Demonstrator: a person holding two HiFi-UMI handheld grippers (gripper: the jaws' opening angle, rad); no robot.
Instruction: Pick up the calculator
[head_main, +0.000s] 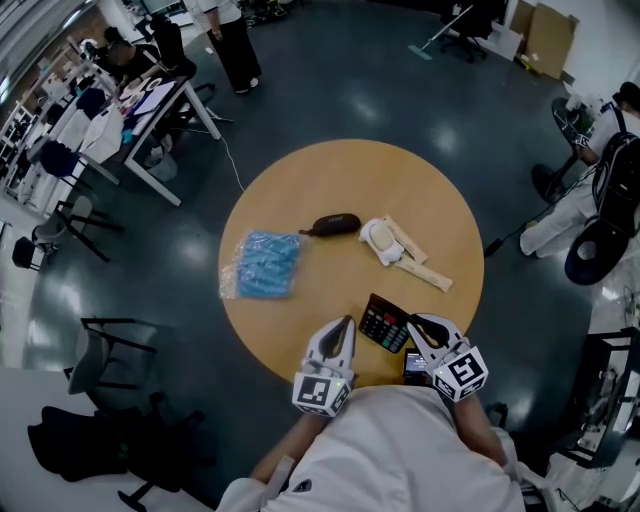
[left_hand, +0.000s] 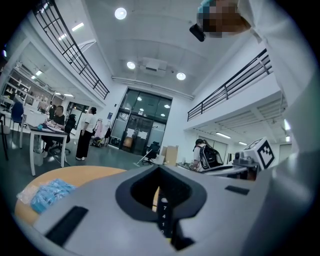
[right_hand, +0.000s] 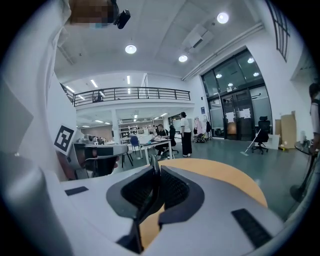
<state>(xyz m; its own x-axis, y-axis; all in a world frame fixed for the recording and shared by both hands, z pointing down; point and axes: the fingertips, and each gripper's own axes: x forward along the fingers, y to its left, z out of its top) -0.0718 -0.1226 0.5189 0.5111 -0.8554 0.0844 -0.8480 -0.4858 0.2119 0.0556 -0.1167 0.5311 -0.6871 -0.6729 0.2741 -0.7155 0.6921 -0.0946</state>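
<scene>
The calculator (head_main: 383, 322) is black with red and white keys and sits tilted over the near edge of the round wooden table (head_main: 350, 175). My right gripper (head_main: 418, 326) is shut on its right end. In the right gripper view the calculator (right_hand: 145, 205) runs edge-on as a thin dark blade between the right gripper (right_hand: 154, 167) jaws. My left gripper (head_main: 344, 325) hovers just left of the calculator, apart from it, with its jaws together. In the left gripper view a column of the calculator's keys (left_hand: 161, 216) shows through the hollow of the left gripper (left_hand: 160, 170).
On the table lie a blue plastic packet (head_main: 268, 265) at the left, a black pouch (head_main: 335, 224) in the middle, and a white object with a beige strap (head_main: 400, 250) to its right. Desks and chairs (head_main: 120, 120) stand far left; a person with a backpack (head_main: 600, 170) stands at the right.
</scene>
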